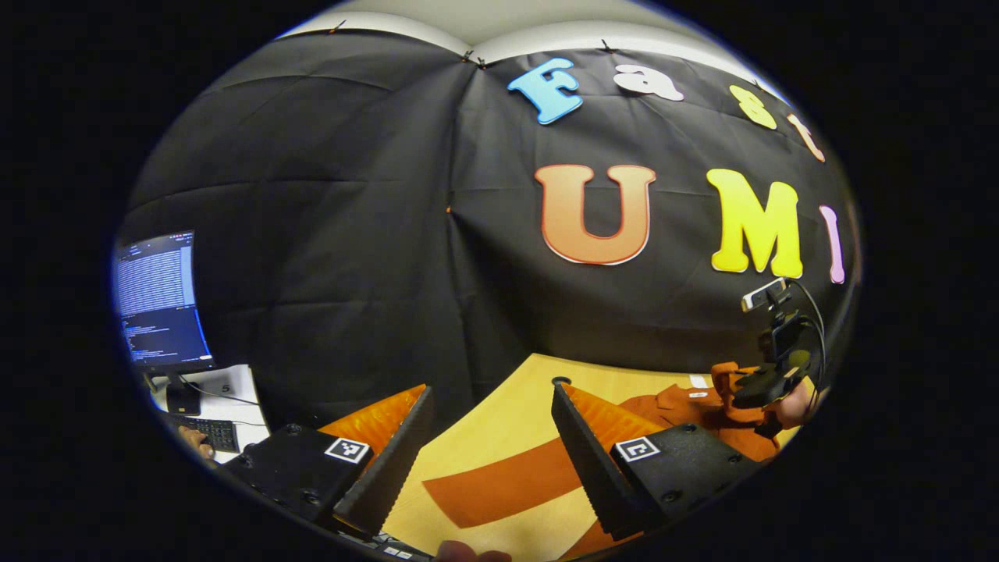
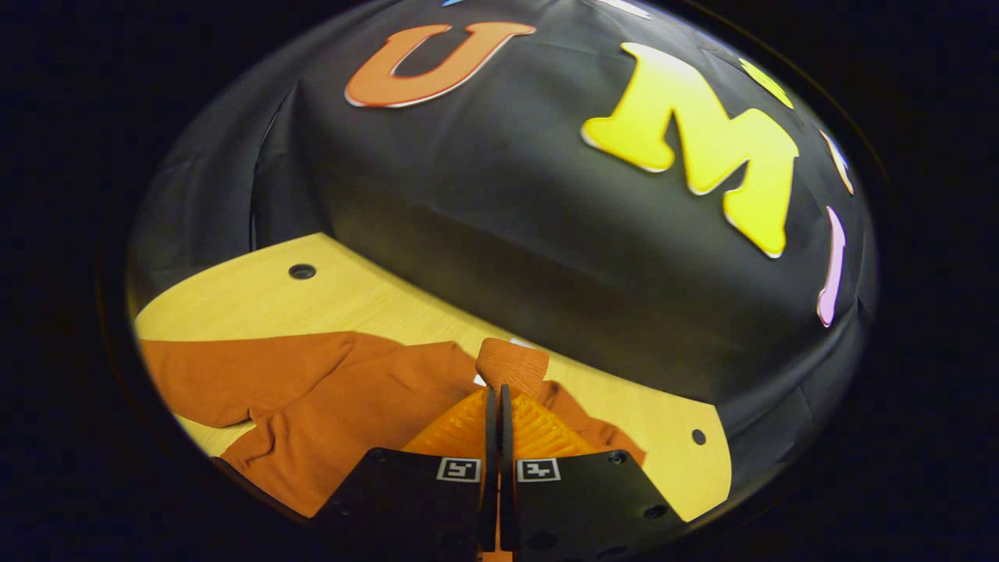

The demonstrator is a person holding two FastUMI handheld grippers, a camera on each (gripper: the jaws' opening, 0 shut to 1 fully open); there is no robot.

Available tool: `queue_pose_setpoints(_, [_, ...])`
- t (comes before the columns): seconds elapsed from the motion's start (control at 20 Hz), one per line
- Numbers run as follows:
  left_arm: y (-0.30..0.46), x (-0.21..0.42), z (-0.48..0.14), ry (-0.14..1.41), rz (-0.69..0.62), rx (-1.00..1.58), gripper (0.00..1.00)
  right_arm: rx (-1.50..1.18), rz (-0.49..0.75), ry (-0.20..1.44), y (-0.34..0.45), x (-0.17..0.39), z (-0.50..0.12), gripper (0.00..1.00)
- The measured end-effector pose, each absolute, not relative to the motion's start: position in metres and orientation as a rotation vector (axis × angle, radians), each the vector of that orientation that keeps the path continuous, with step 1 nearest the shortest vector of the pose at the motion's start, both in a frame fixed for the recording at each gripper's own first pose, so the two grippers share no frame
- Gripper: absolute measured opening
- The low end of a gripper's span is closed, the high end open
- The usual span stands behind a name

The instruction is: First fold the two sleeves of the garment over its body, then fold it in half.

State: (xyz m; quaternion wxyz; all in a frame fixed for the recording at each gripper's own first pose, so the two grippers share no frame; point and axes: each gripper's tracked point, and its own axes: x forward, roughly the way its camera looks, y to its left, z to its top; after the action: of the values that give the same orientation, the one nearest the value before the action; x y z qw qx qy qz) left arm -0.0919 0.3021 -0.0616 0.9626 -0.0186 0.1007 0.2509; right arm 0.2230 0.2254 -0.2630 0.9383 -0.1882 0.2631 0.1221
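Rust-orange cloth is what we see in both views: the garment (image 2: 343, 406) lies spread on the pale wooden table (image 2: 257, 300). In the right gripper view, our right gripper (image 2: 499, 394) has its 2 fingers pressed together on a cuff (image 2: 511, 365) of the garment, which stands up in a small rounded fold just beyond the fingertips. To the left of those fingers the garment's body lies flat, with 1 sleeve (image 2: 226, 375) stretched out farther left across the table. A little more orange cloth shows just right of the fingers.

In the left gripper view, our left gripper (image 1: 492, 402) holds its 2 fingers wide apart with nothing between them. Through the gap we see the table and a sleeve (image 1: 499, 484) lying flat on it, slanting from near the left finger toward the right finger. Beyond the right finger the garment's body (image 1: 671, 406) rests on the table, and past it the right gripper (image 1: 769, 382) shows with a hand (image 1: 796, 406) around it, lifting a bit of cloth. Far to the left of the left finger stand a monitor (image 1: 156, 300) and a keyboard (image 1: 211, 432).
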Motion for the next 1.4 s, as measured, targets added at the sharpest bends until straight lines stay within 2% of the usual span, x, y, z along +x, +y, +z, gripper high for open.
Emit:
queue_pose_setpoints(0.3, [0.325, -0.128, -0.084, 0.265, 0.579, -0.052, 0.98, -0.297, 0.298, 0.670, 0.267, 0.216, -0.341, 0.04])
queue_pose_setpoints(0.55, [0.337, -0.140, -0.101, 0.282, 0.614, -0.069, 0.98, -0.134, 0.352, 0.707, 0.291, 0.211, -0.341, 0.17])
queue_pose_setpoints(0.6, [0.338, -0.141, -0.104, 0.283, 0.619, -0.076, 0.98, -0.130, 0.369, 0.703, 0.296, 0.208, -0.339, 0.16])
queue_pose_setpoints(0.65, [0.338, -0.140, -0.106, 0.281, 0.620, -0.081, 0.98, -0.123, 0.383, 0.702, 0.299, 0.205, -0.336, 0.20])
queue_pose_setpoints(0.7, [0.338, -0.139, -0.107, 0.278, 0.619, -0.084, 0.98, -0.120, 0.392, 0.700, 0.300, 0.202, -0.332, 0.29])
queue_pose_setpoints(0.8, [0.338, -0.134, -0.109, 0.272, 0.611, -0.087, 0.98, -0.096, 0.417, 0.684, 0.305, 0.197, -0.320, 0.30])
queue_pose_setpoints(0.85, [0.337, -0.131, -0.110, 0.268, 0.606, -0.088, 0.98, -0.089, 0.429, 0.671, 0.308, 0.196, -0.313, 0.34])
queue_pose_setpoints(0.9, [0.337, -0.128, -0.110, 0.262, 0.601, -0.091, 0.98, -0.093, 0.442, 0.658, 0.308, 0.192, -0.305, 0.50])
queue_pose_setpoints(1.05, [0.336, -0.122, -0.109, 0.243, 0.593, -0.099, 0.98, -0.112, 0.467, 0.610, 0.304, 0.185, -0.278, 0.83])
queue_pose_setpoints(1.2, [0.335, -0.121, -0.111, 0.231, 0.594, -0.101, 0.98, -0.109, 0.480, 0.558, 0.294, 0.174, -0.248, 0.91])
queue_pose_setpoints(1.4, [0.333, -0.119, -0.115, 0.222, 0.582, -0.087, 0.98, -0.073, 0.504, 0.472, 0.274, 0.150, -0.190, 0.94])
